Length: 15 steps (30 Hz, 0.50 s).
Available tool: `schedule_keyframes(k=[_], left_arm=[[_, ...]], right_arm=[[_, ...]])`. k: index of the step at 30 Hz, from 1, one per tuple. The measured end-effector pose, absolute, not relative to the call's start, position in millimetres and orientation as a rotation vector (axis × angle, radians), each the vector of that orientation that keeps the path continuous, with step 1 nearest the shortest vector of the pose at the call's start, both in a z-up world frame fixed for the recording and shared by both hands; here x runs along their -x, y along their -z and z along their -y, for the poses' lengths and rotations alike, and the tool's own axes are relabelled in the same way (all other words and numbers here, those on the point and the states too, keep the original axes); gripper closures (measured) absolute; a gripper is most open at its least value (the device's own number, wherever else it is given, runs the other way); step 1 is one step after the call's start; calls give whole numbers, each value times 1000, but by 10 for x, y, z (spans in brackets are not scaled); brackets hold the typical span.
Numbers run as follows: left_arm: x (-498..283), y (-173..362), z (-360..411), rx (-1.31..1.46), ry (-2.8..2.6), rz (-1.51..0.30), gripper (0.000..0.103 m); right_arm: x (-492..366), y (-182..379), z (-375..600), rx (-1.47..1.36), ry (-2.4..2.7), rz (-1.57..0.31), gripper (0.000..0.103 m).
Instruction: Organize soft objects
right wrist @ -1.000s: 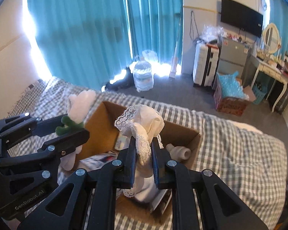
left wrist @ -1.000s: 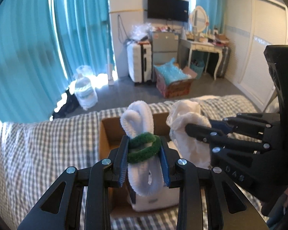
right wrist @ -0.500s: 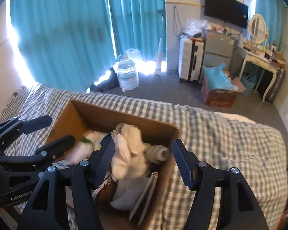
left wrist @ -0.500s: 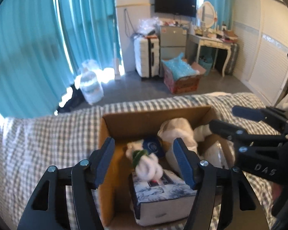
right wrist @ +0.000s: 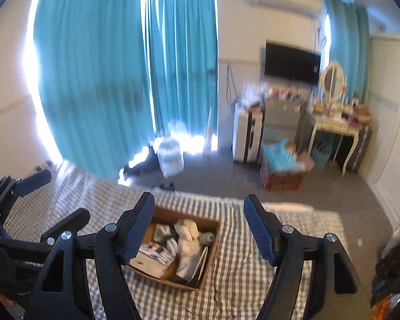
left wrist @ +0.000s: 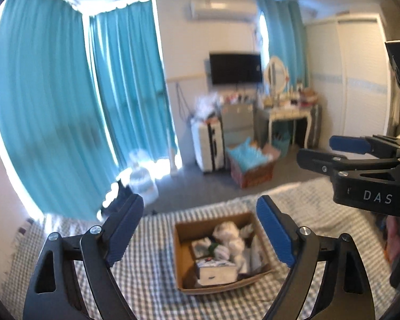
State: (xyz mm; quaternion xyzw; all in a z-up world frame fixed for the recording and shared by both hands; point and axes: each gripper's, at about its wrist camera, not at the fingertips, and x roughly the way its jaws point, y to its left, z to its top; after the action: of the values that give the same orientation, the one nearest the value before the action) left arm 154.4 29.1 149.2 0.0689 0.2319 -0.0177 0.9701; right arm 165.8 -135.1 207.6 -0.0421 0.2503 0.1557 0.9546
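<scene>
An open cardboard box point(left wrist: 179, 256) sits on the checked bed. Inside lie a white plush with a green band point(left wrist: 219, 250) and a white lace cloth point(right wrist: 187, 236), on top of a printed pack point(left wrist: 216, 268). My left gripper point(left wrist: 200, 229) hovers well above and short of the box, its jaws opening with nothing between them. My right gripper point(right wrist: 198, 221) hangs likewise high over the box point(right wrist: 212, 242), its jaws opening and empty. Each gripper shows in the other's view: the right gripper point(left wrist: 317, 150) at the right edge, the left gripper point(right wrist: 64, 196) at the lower left.
A grey-and-white checked bedspread point(right wrist: 240, 266) surrounds the box. Beyond the bed's far edge are teal curtains point(left wrist: 66, 106), a water jug point(right wrist: 170, 154), a white suitcase point(left wrist: 209, 146), a floor carton with blue filling point(left wrist: 250, 164), a dressing table point(right wrist: 336, 128) and a wardrobe point(left wrist: 360, 80).
Both grippers went from shut on the plush and the lace cloth to open; both items dropped into the box. Both grippers rose and drew back, so the box looks smaller.
</scene>
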Motion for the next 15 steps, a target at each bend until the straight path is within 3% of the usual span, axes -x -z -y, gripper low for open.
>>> schedule_keyframes(k=[3,7,15], left_arm=[[-1157,-1855,-338,-119,45,-393,0],[-603,-2173,-417,-130,21,-261,0],[118,-2238,-620,-143,21,-154,0]], right_arm=[[-1265,-2452,1335,72,-322,-437,19],[-632,-2805,1354,46,-306,-326,0],[218,-2773,1335,10,-300,-214,0]])
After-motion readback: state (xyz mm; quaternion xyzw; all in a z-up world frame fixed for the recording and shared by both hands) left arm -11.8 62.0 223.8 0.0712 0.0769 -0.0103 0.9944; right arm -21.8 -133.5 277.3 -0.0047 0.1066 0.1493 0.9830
